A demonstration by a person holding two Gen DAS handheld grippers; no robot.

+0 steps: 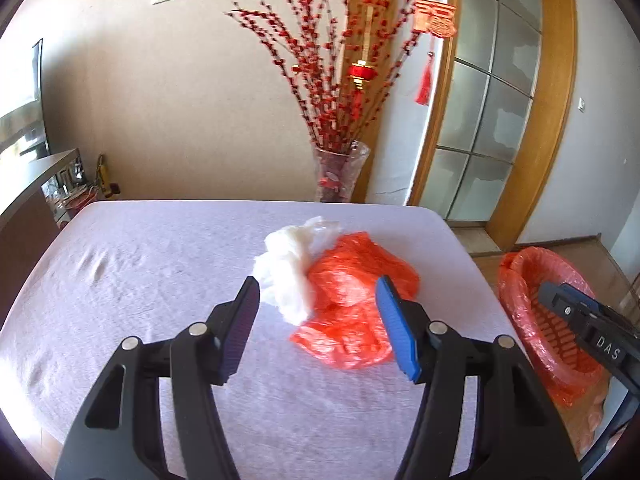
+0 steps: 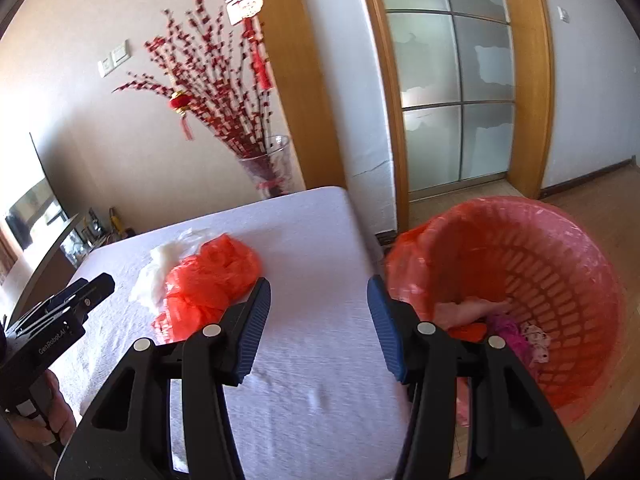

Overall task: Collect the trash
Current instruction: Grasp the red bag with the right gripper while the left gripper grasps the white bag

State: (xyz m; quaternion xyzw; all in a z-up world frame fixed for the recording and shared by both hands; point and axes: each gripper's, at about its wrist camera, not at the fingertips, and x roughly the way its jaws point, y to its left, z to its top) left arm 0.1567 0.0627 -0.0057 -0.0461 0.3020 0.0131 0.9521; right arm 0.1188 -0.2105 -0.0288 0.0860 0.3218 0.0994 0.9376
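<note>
Hovering left gripper: jaws spread wide, gripping nothing, centre of left view, above the table
Right gripper: also wide apart and bare, centre of right view, over table edge
Trash on table: two pieces, touching; one orange-red plastic bag, one white crumpled bag at its left
Bin: one red basket, lined with red bag, lower right, beside table; few scraps inside
Background: one vase of red branches
</note>
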